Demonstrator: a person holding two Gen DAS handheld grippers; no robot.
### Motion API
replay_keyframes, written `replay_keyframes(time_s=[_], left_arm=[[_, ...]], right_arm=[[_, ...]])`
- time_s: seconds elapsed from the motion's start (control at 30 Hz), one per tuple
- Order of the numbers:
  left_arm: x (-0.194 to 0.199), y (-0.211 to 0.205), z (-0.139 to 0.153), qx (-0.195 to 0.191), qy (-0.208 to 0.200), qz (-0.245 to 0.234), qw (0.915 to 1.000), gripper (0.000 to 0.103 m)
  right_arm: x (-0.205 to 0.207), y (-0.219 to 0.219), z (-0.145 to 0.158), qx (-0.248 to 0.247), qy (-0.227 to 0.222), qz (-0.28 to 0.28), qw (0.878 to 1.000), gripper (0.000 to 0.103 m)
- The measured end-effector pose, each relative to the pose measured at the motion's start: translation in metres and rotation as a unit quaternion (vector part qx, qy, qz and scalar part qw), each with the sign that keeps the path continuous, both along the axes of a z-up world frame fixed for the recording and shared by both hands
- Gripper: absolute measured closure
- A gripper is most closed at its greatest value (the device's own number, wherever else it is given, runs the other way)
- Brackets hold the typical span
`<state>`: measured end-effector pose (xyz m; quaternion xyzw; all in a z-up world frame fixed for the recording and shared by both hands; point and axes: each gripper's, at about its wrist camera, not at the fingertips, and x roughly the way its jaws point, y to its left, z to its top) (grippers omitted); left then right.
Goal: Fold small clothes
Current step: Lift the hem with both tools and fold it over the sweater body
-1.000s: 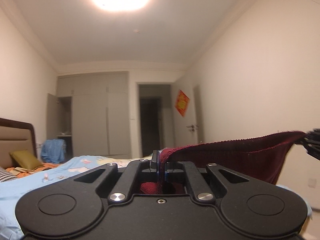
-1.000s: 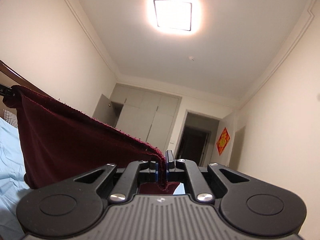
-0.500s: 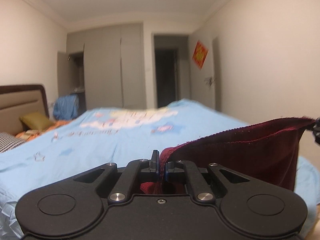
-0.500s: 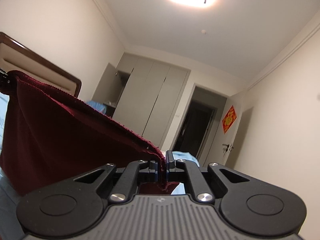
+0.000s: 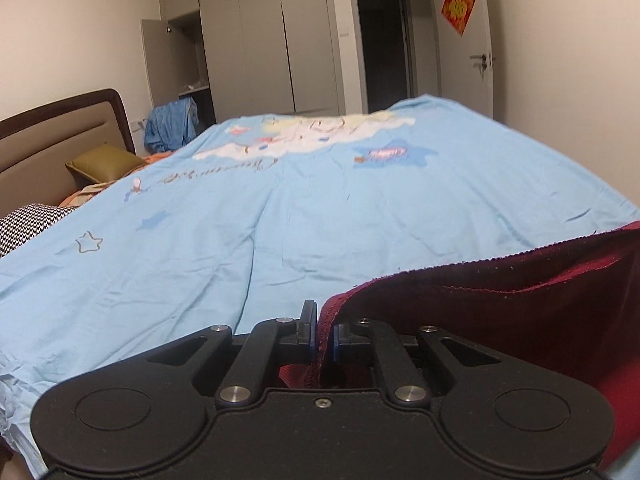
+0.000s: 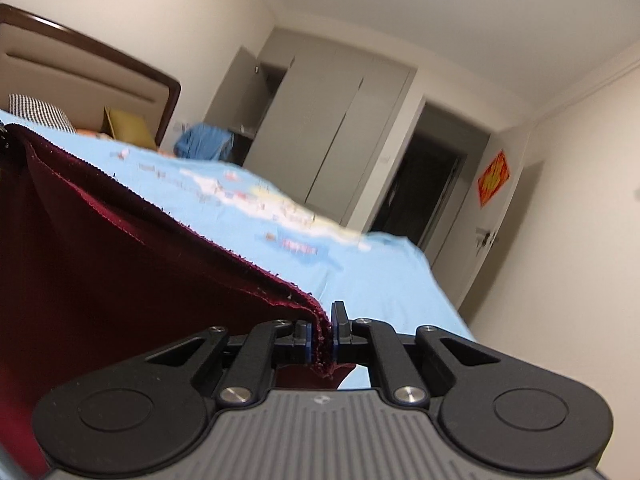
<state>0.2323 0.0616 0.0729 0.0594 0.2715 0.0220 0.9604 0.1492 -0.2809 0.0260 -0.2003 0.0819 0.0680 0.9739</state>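
Gripping dark red cloth (image 5: 520, 300) at two corners: left gripper (image 5: 323, 334) clenched on one corner, right gripper (image 6: 321, 334) clenched on other. Cloth pinched between blue pads on both. Cloth spans between grippers, upper hem taut, body sagging below. Cloth held over near end of bed (image 5: 280, 220) with light blue cartoon-print sheet. Headboard (image 5: 60, 132), olive pillow (image 5: 104, 162), grey wardrobe (image 5: 260, 40) beyond. Right view blurred.

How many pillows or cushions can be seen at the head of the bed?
2. A green cushion leans against the headboard, and a black-and-white checked pillow lies nearer the camera, partly under the blue sheet. More may be hidden.
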Motion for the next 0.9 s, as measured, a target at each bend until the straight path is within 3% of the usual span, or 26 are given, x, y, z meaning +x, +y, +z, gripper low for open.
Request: replay_keyframes(time_s=[0.37,0.73,0.9], left_arm=[[0.070,0.001,-0.040,-0.010,0.042,0.022,0.9988,0.096],[0.097,0.002,-0.079,-0.019,0.084,0.033,0.9957,0.095],[0.102,0.003,-0.087,-0.022,0.090,0.036,0.9950,0.089]], right_arm=[[0.062,0.001,-0.032,0.016,0.052,-0.006,0.999,0.095],[0.107,0.004,-0.064,0.009,0.102,-0.007,0.995,0.095],[0.117,0.007,-0.076,0.007,0.116,-0.007,0.993,0.094]])
